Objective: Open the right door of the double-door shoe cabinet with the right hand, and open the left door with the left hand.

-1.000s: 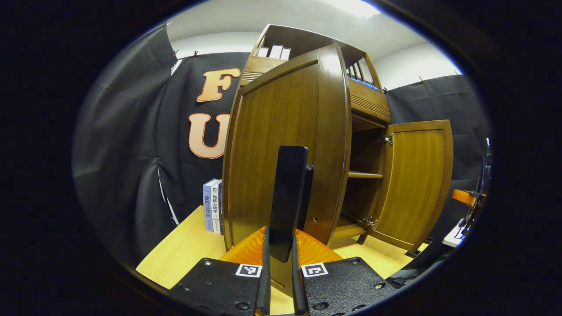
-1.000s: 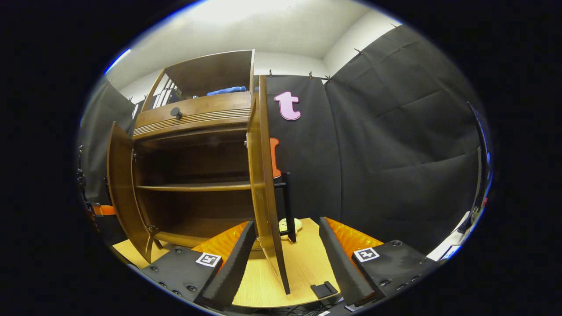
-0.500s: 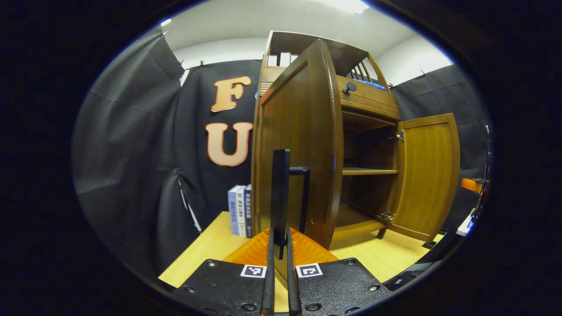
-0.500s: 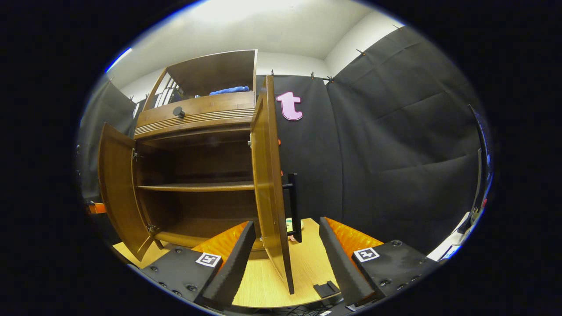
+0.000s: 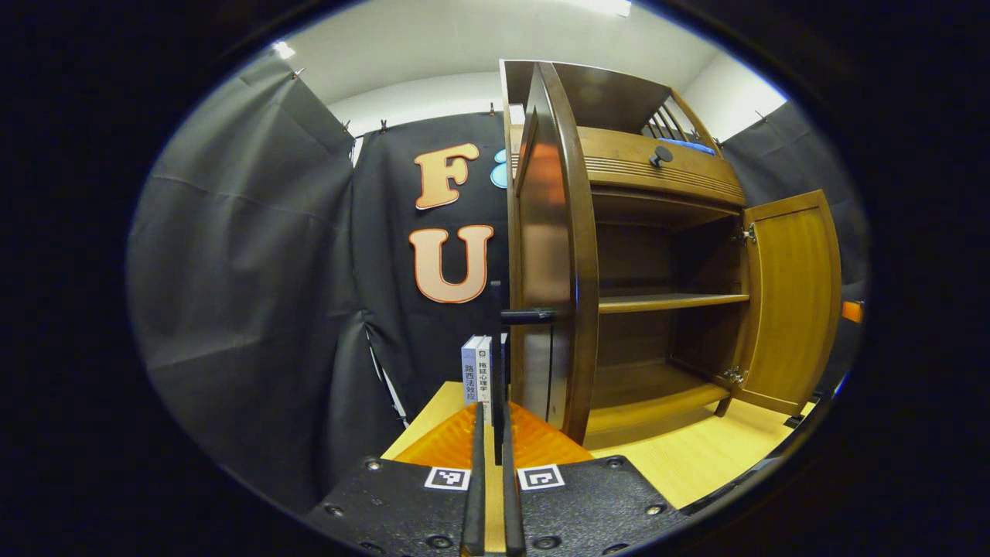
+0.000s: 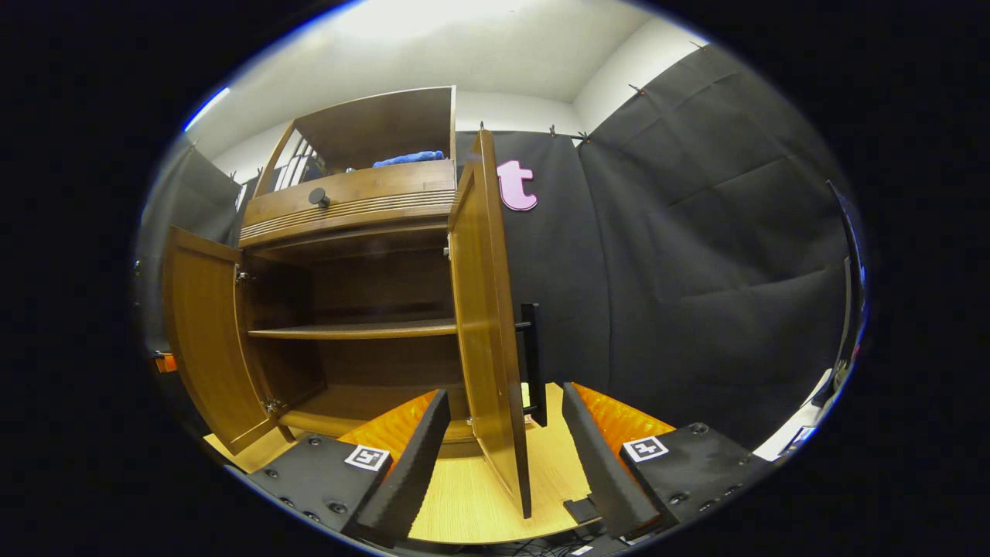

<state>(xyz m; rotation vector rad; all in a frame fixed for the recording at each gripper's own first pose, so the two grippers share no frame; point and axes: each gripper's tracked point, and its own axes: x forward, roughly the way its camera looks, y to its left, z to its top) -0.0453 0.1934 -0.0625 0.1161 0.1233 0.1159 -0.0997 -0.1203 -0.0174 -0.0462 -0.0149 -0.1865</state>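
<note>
Now the left door (image 5: 553, 255) stands swung far out, almost edge-on in the left gripper view, where a second ago its broad face filled that view. The left gripper (image 5: 489, 480) has its jaws drawn narrow around the dark bar handle (image 5: 495, 363), which runs up between them; they look clamped on it, though the contact itself is hard to make out. In the right gripper view the right door (image 6: 487, 309) also stands wide, its own handle (image 6: 532, 363) on the far face. The right gripper (image 6: 503, 456) has its jaws spread wide, either side of the door's lower edge without touching it.

With both doors out and the middle shelf (image 5: 665, 302) bare to view, the task looks all but done; the left hand has only to let go.

For room: the left door's outer face now swings toward the books (image 5: 479, 371) standing on the wooden surface (image 5: 696, 464) beside the cabinet, so little swing is left there. The right door's free edge hangs near the front rim of the surface, between the open jaws, so that hand should back straight out.
</note>
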